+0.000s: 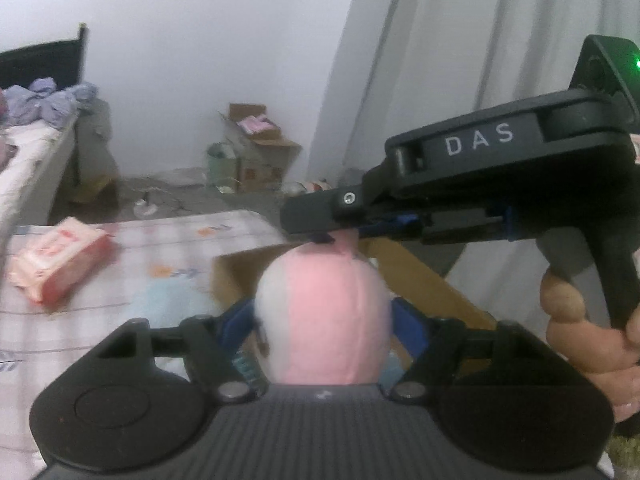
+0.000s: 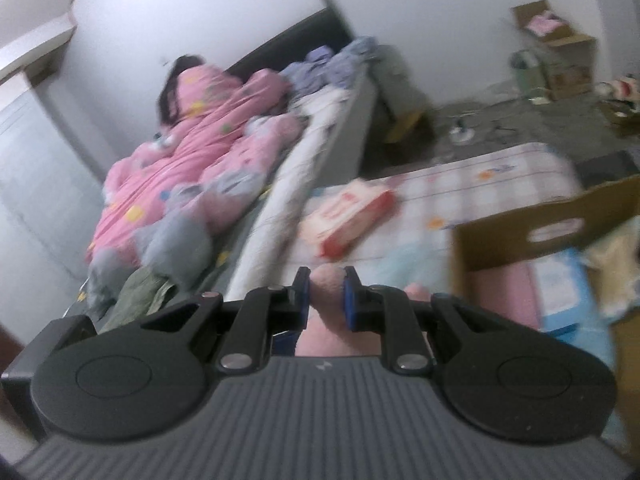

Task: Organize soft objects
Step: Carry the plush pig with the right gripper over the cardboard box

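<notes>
Both tools hold one pink and white plush toy up over the worktop: the left tool clamps its body, the right tool pinches a small pink end. Behind it the open cardboard box holds pink, blue and cream soft things

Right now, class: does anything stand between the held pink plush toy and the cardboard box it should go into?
Nothing visible does. The pink plush toy is pinched by both the left gripper and the right gripper, and the cardboard box sits open right beside it. The tissue pack lies off to the side.
</notes>
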Demonstrator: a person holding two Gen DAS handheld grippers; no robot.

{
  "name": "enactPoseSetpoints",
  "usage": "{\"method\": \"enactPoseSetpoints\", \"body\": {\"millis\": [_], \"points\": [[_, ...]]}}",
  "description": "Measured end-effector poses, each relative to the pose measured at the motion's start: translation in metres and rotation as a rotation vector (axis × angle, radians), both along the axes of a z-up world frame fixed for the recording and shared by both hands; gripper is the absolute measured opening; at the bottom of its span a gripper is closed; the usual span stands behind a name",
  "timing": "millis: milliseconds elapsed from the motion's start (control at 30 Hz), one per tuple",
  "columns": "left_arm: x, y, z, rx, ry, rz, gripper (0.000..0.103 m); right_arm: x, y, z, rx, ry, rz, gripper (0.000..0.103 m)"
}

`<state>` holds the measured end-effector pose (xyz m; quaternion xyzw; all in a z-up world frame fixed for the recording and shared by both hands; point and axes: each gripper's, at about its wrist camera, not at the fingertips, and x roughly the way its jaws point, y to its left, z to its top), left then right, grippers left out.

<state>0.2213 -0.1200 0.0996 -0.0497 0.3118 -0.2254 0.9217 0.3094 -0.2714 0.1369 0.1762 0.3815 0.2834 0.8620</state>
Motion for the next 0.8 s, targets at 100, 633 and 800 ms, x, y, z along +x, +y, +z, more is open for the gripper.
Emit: {"method": "enactPoseSetpoints", "body": {"millis": [100, 633, 800], "points": [[0.020, -0.028, -0.014, 0.013, 0.034, -0.024, 0.075, 0.017, -0.037, -0.014, 0.011, 0.036, -0.054, 0.015], [0.051, -0.033, -0.048, 0.055, 0.105, -0.070, 0.076, 0.062, -0.202, -0.156, -0.145, 0.264, -0.330, 0.015], [0.040, -0.017, -0.035, 0.030, 0.090, -0.056, 0.076, 0.058, -0.199, -0.148, -0.336, 0.214, -0.325, 0.015]]}}
